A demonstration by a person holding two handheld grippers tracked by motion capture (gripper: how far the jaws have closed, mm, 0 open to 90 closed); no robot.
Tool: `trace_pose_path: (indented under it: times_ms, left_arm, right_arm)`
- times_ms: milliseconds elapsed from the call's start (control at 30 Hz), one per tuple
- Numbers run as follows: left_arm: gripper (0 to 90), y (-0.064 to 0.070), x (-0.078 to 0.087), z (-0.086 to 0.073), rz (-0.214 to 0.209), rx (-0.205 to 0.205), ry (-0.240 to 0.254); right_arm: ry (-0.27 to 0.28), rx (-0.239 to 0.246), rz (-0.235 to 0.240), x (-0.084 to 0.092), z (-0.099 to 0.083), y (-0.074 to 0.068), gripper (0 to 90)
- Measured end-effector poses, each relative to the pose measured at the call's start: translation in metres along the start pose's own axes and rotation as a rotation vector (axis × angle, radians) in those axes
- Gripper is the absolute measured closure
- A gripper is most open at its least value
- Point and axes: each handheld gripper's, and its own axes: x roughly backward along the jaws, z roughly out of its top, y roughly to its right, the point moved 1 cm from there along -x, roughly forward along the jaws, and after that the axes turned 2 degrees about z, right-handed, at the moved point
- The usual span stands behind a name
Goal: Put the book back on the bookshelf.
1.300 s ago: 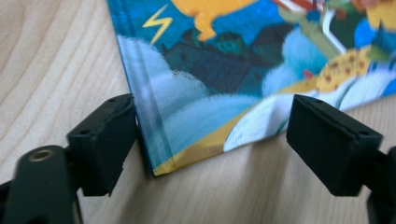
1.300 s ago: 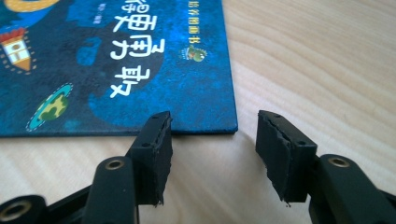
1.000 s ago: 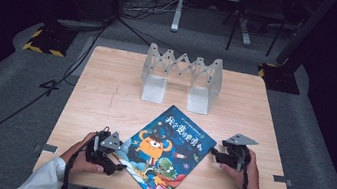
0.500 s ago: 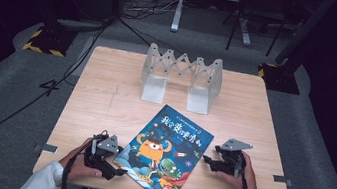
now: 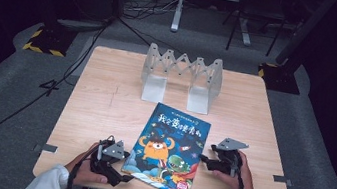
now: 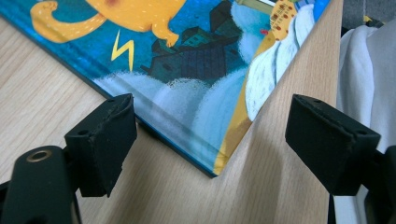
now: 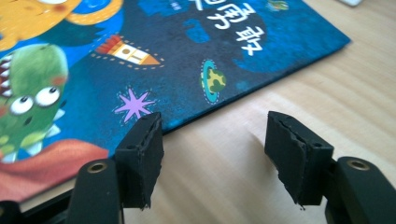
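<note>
Book (image 5: pixel 169 150) flat on table (image 5: pixel 104 105) | your left gripper (image 5: pixel 125 175) jaws released at near-left corner | your right gripper (image 5: pixel 203 158) jaws just closing a little, nothing between, beside right edge.

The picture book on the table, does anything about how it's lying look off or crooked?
Yes: the picture book lies skewed to the table edges, its near corner at the front edge. No damage shows.

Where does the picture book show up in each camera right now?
High view: the picture book lies flat at the table's near middle, between both tools.
Left gripper view: its corner points down between the jaws.
Right gripper view: it fills the upper left.
Shared landmark: the orange monster on the cover.
</note>
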Motion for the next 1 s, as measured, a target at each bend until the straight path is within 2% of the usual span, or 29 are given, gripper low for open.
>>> trace_pose_path:
  times_ms: [167,233,467,600,800,867,967,1000]
  left_arm:
    - [17.1,0.003,-0.004,0.002,-0.032,0.005,0.019]
    - [17.1,0.006,-0.007,0.005,-0.037,-0.010,0.018]
    - [17.4,0.011,-0.013,0.010,-0.043,-0.024,0.017]
    - [17.7,0.014,-0.015,0.011,-0.026,-0.039,0.015]
    - [18.2,0.017,-0.017,0.012,0.004,-0.035,0.015]
    - [18.1,0.018,-0.018,0.013,0.007,-0.039,0.016]
    - [17.8,0.020,-0.019,0.013,0.014,-0.046,0.020]
    - [17.8,0.021,-0.019,0.013,0.016,-0.053,0.019]
  right_arm:
    - [0.002,-0.009,-0.028,-0.004,0.004,0.007,37.7]
    - [0.012,-0.018,-0.049,-0.007,0.006,0.013,38.2]
    - [0.012,-0.051,-0.068,-0.009,0.008,0.026,36.6]
    - [0.010,-0.056,-0.075,-0.009,0.008,0.026,36.6]
    - [-0.022,-0.016,-0.044,0.005,-0.001,0.018,37.1]
    - [-0.027,-0.010,-0.015,0.019,-0.010,0.012,36.7]
    - [-0.029,-0.008,0.006,0.027,-0.015,0.007,36.1]
    - [-0.038,-0.004,0.035,0.037,-0.020,-0.002,35.9]
